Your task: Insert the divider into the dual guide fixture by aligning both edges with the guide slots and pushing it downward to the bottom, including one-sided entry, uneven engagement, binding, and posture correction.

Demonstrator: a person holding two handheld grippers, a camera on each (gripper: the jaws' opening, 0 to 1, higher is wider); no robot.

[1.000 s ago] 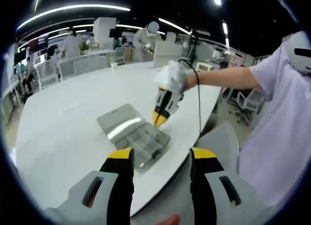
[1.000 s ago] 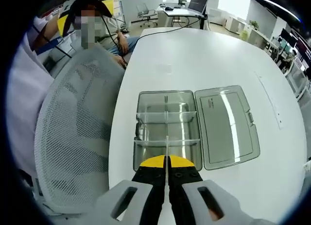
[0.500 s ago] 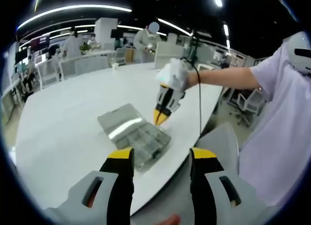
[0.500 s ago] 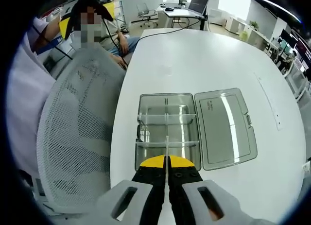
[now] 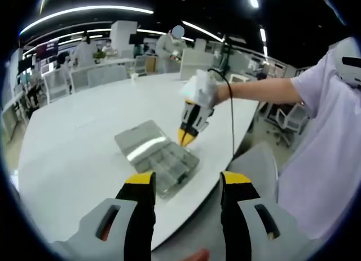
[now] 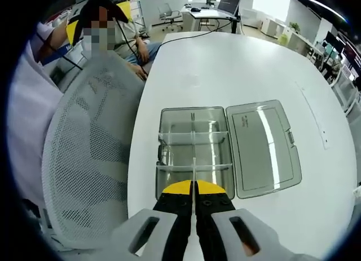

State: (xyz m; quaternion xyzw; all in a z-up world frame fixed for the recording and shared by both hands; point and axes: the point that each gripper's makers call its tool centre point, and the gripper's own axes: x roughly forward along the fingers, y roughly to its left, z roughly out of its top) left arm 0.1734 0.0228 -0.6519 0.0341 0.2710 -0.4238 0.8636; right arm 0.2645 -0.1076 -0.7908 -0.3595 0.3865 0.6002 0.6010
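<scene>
**Divider poised over open box**

Box: clear, compartmented, lid folded flat beside it, on the white table; landmark for all entries.

Divider: thin clear sheet, seen edge-on, upright over the box's near compartments, apparently so both edges can meet the guide slots; depth of entry cannot be told.

Right gripper: jaws pinched on the divider's top edge, above the box's near wall, placed to press straight down.

Left gripper: jaws apart, empty, well back from the box, off the table's edge.

Mesh chair: beside the box, past the table's edge.
</scene>
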